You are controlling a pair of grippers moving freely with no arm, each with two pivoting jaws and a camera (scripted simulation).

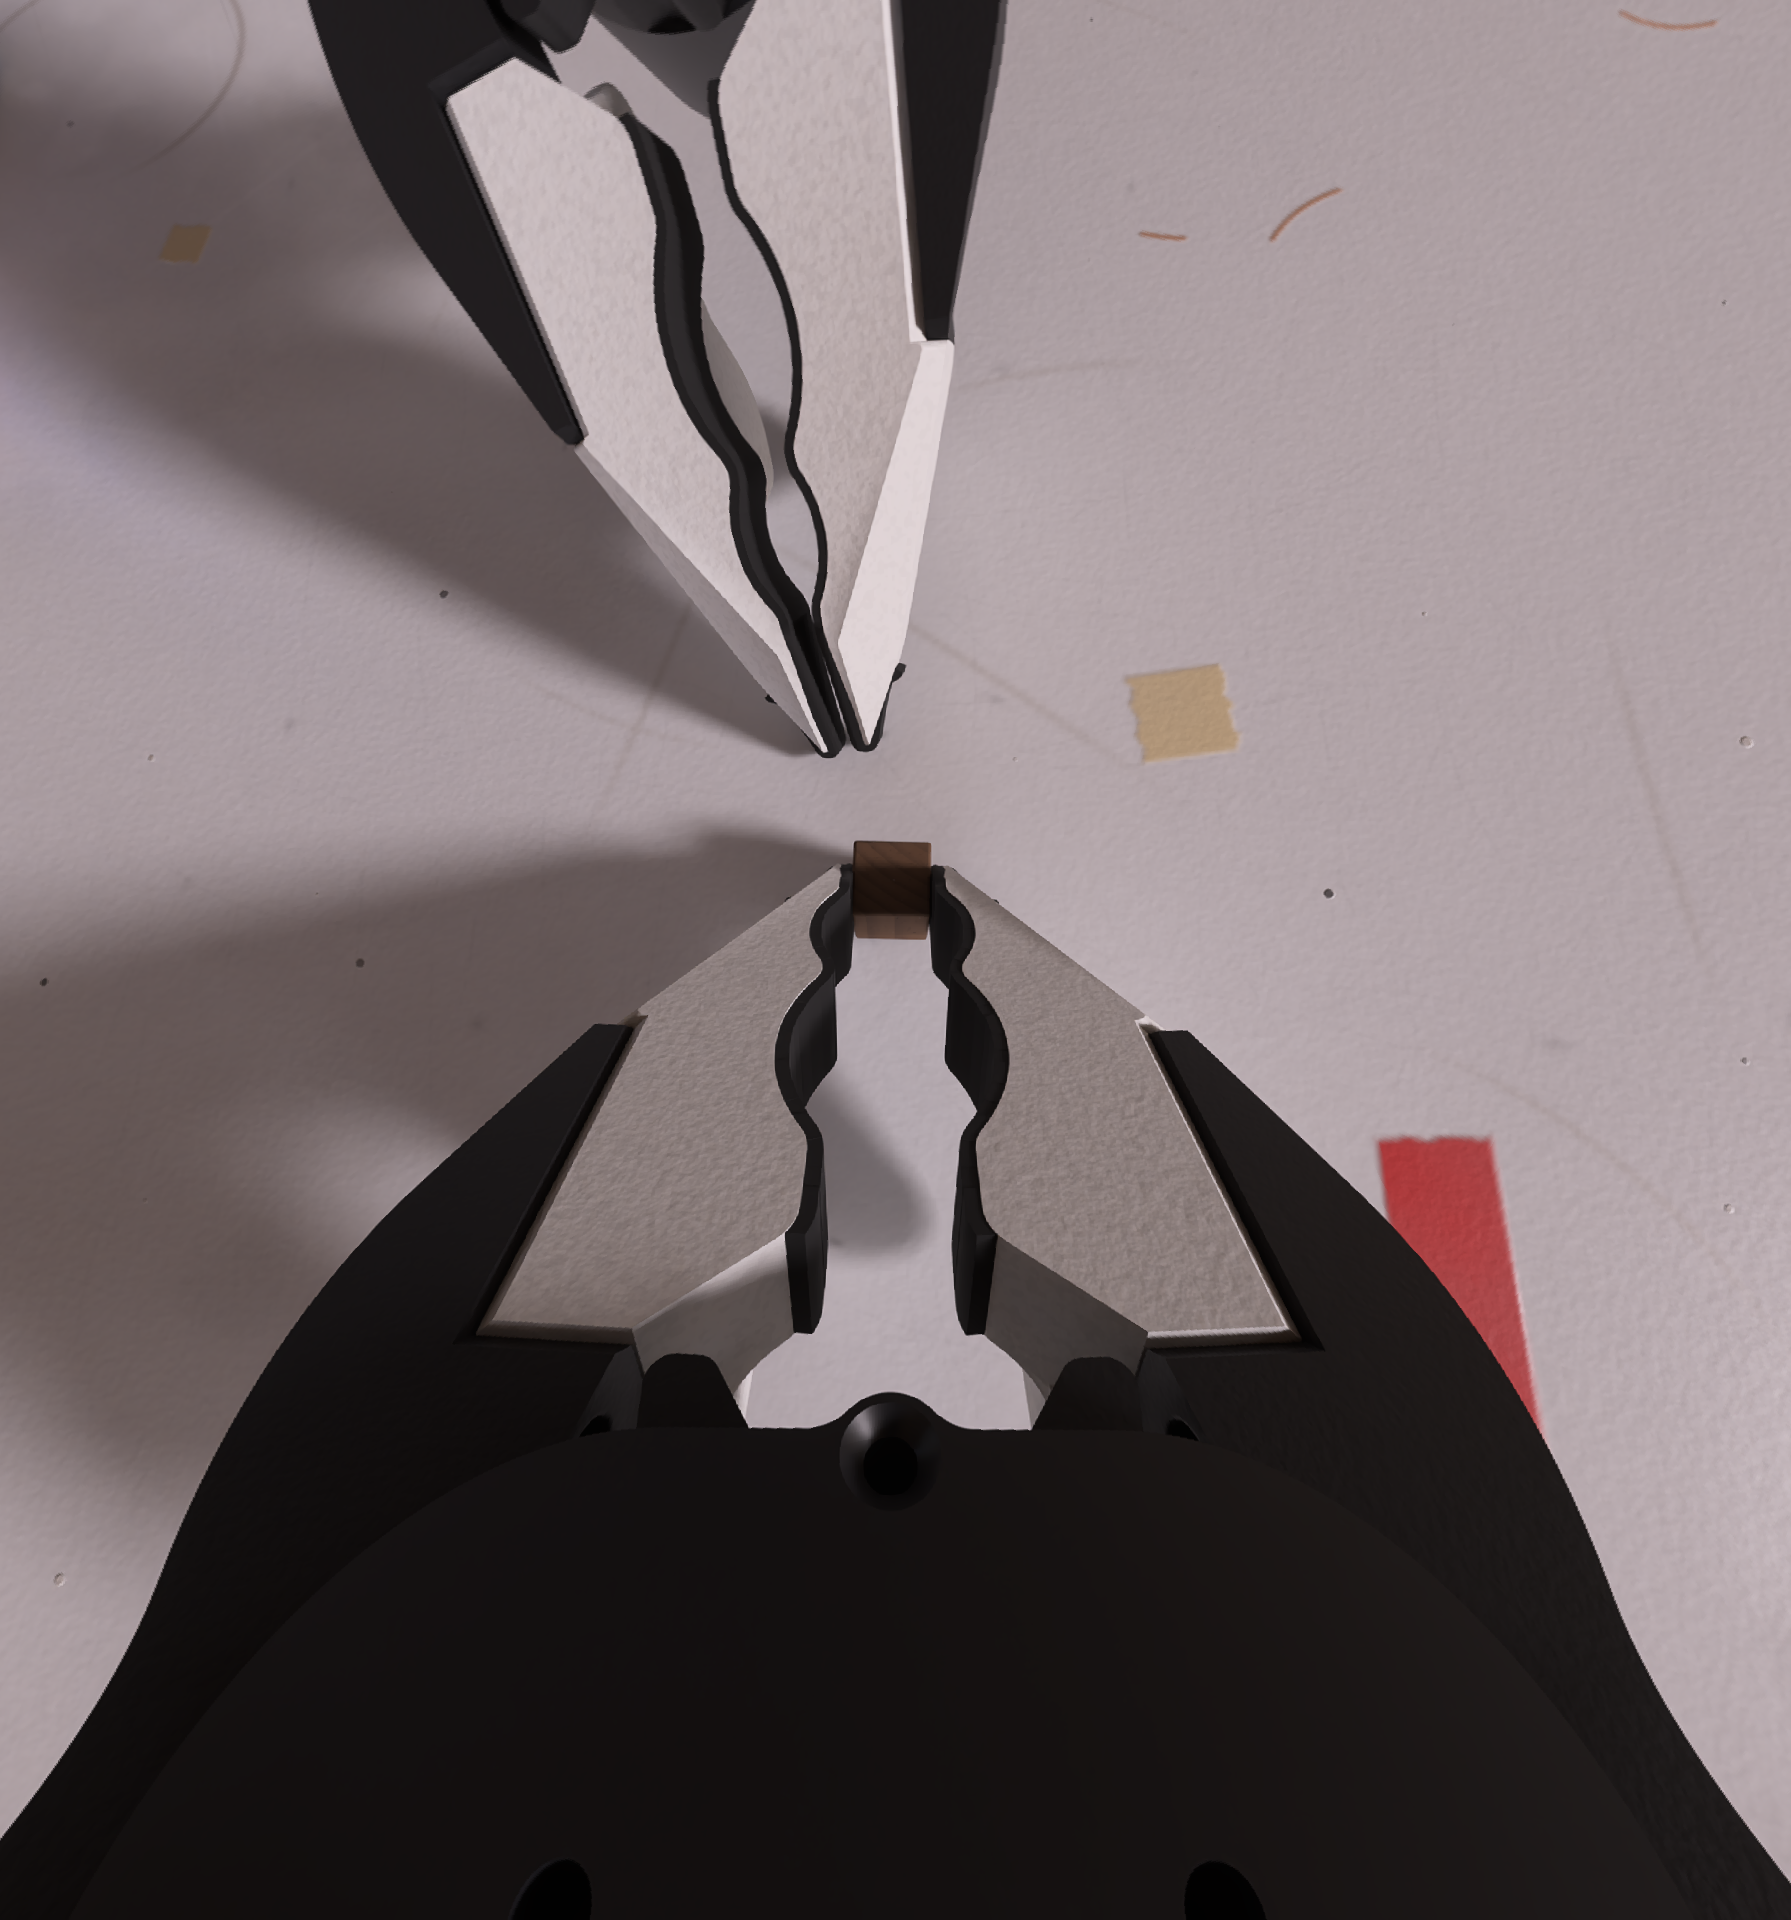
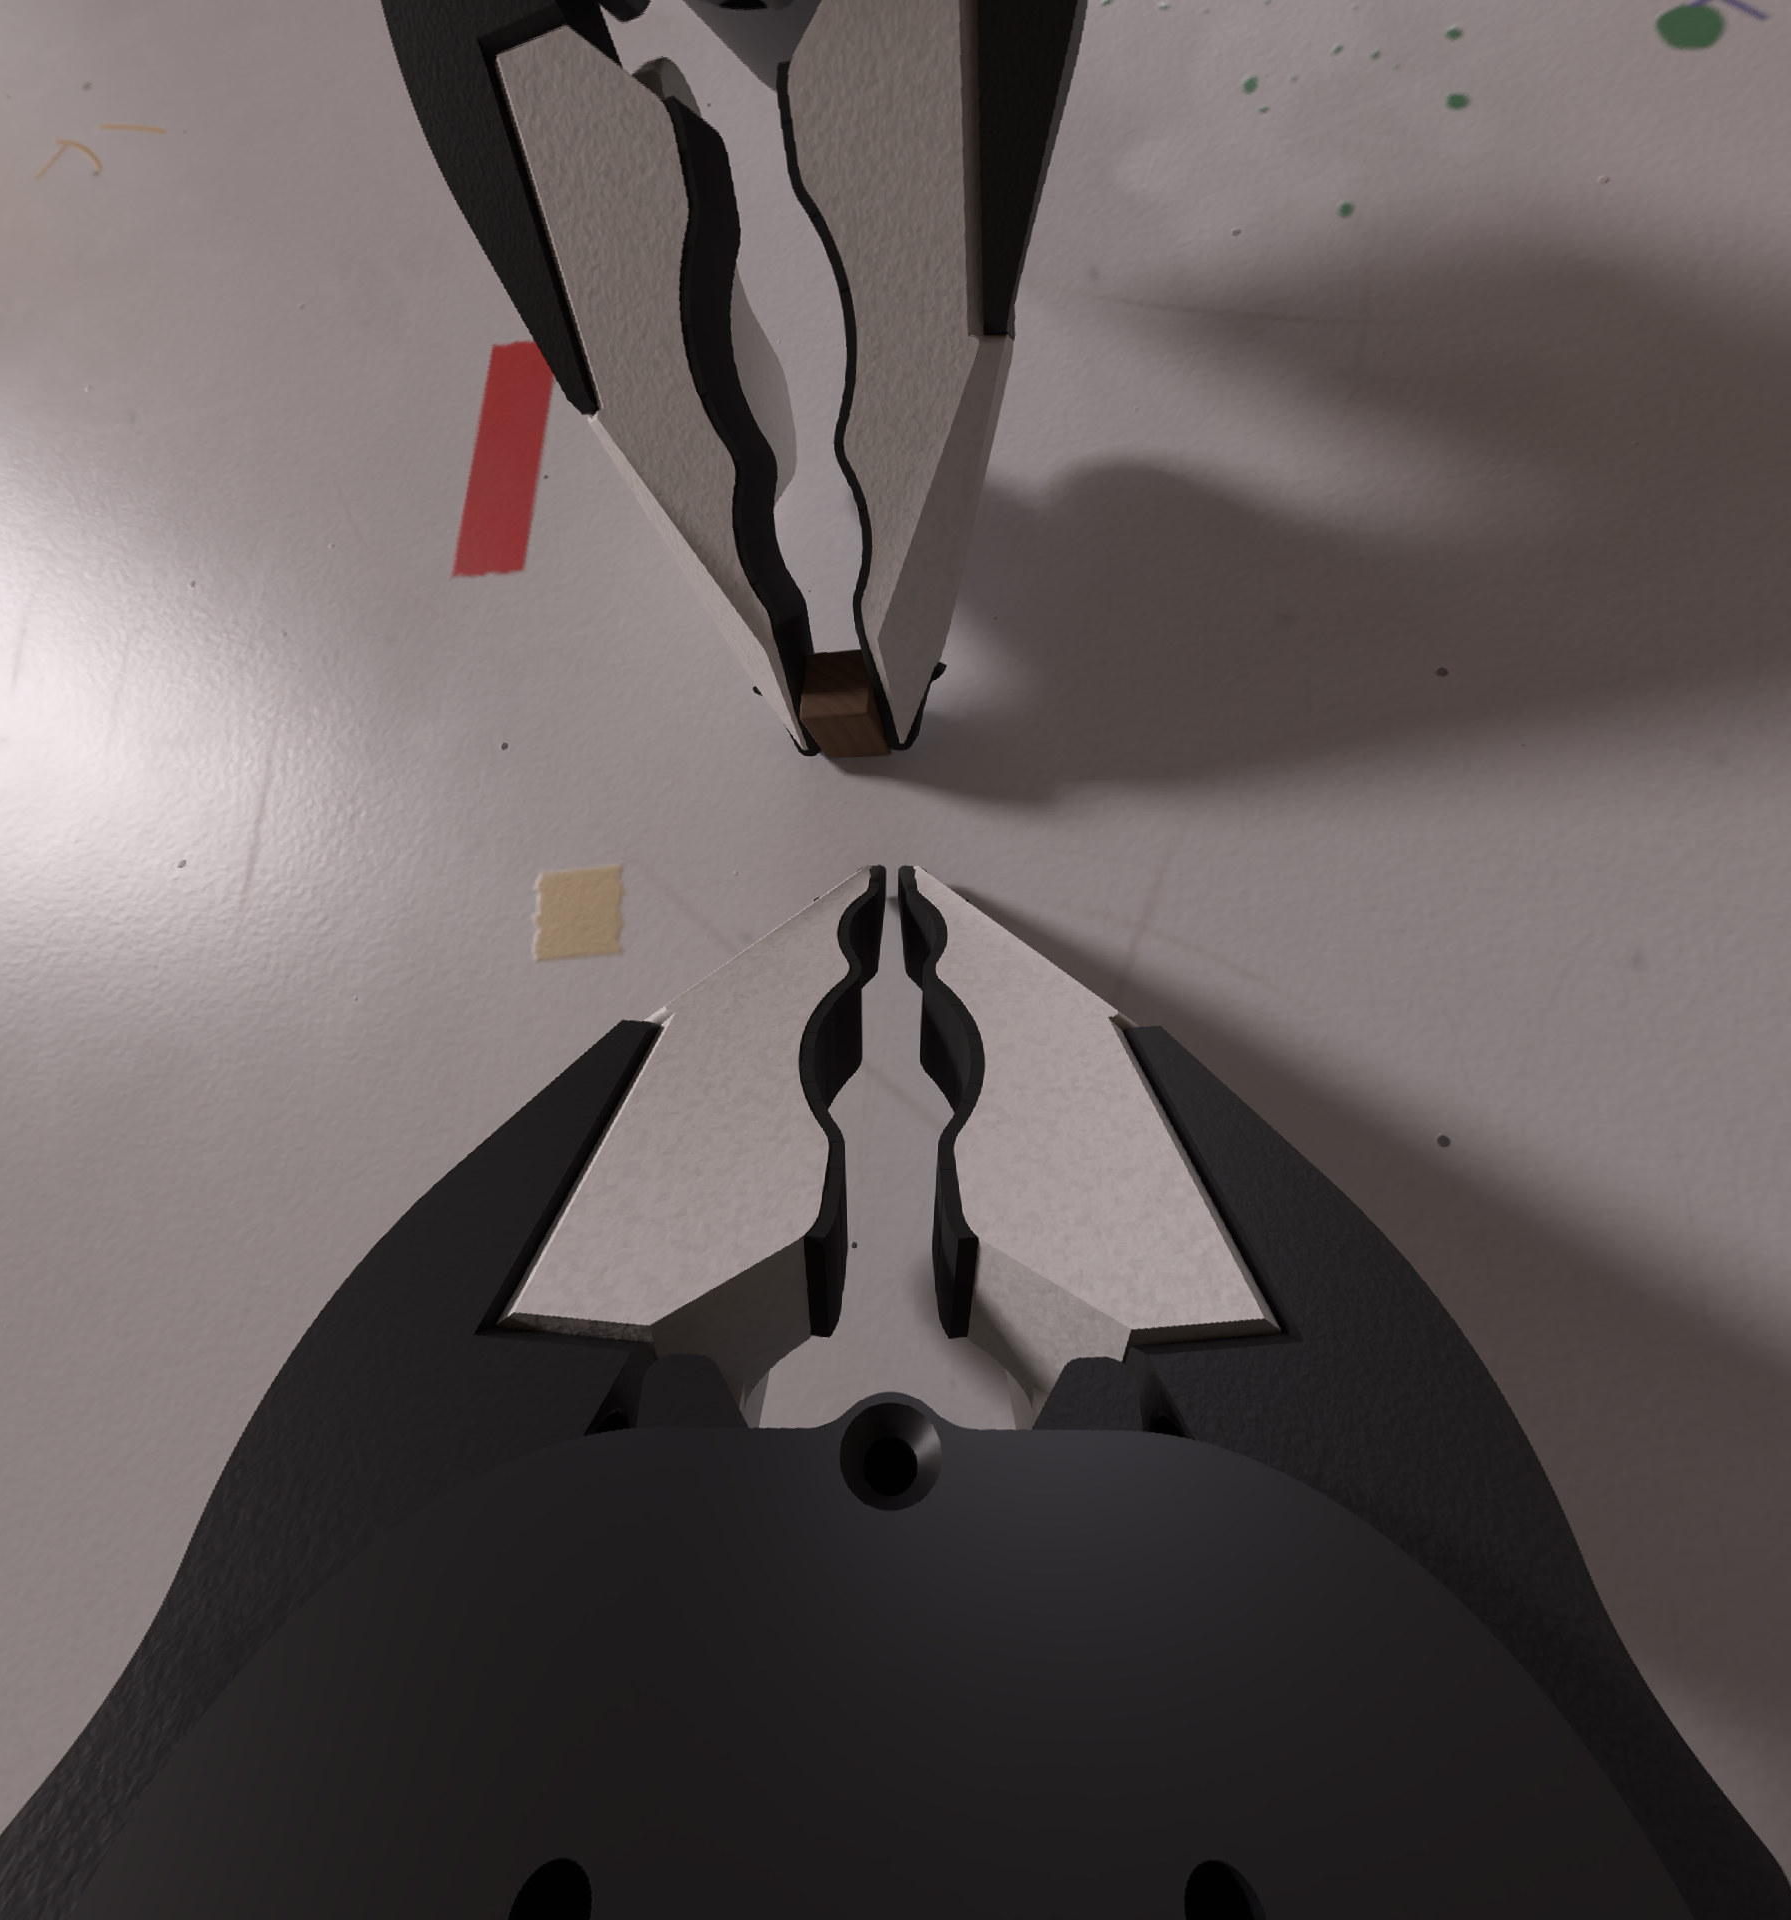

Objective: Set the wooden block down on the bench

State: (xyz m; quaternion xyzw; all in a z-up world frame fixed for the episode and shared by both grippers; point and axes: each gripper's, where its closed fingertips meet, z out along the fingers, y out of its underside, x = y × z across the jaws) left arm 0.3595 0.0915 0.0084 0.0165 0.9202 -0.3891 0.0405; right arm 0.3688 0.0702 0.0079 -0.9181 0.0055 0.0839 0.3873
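1. Two grippers are facing tip to tip over the pale surface (image 1: 1493,520); a red tape strip (image 2: 501,462) is lying leftmost in the right wrist view.
2. Left gripper (image 1: 892,883) is pinching the wooden block (image 1: 892,891) at its fingertips, low, probably for placing.
3. Right gripper (image 2: 892,878) is waiting nearly clenched, empty, likely keeping clear.

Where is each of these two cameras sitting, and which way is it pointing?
Left wrist view: sits on the left gripper, looking along its fingers down at the bench; its own fingers pinch the wooden block, and the right gripper faces it.
Right wrist view: sits on the right gripper, fingers shut on nothing, looking the opposite way at the left gripper.
Shared: both grippers, the block, the tan tape and red tape.
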